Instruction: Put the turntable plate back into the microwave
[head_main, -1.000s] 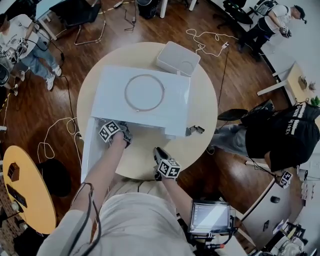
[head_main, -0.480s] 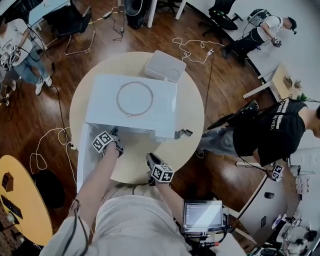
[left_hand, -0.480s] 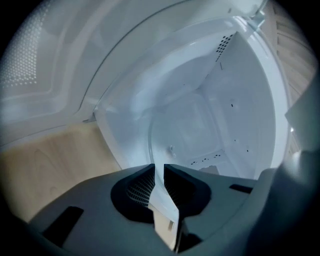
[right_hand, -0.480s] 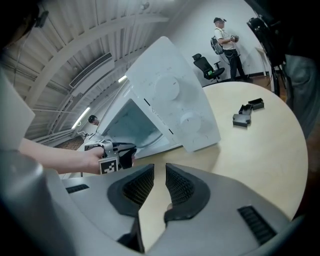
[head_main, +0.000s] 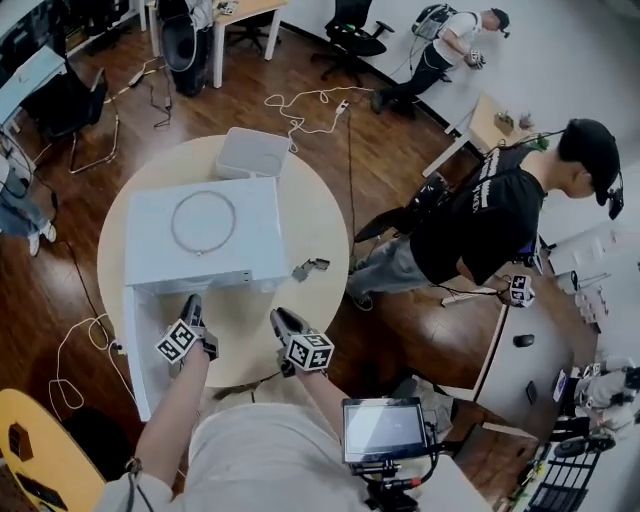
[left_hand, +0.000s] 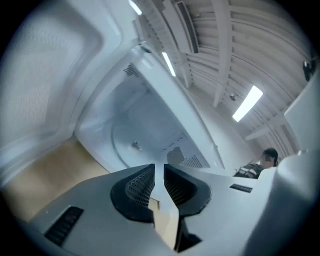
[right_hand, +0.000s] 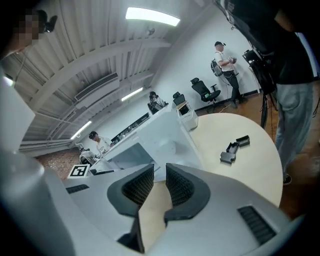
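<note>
Head view: left tool (head_main: 191, 302) and right tool (head_main: 279, 317), both clenched (nothing held), point forward at the open microwave (head_main: 255, 240).

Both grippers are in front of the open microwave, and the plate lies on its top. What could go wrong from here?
1. The turntable plate lies on top of the microwave and looks clear and thin; a grip on its rim could slip.
2. The open door stands close beside the left gripper; a swing might knock it.
3. Both the left and the right gripper have jaws nearly together; they must open first.
</note>
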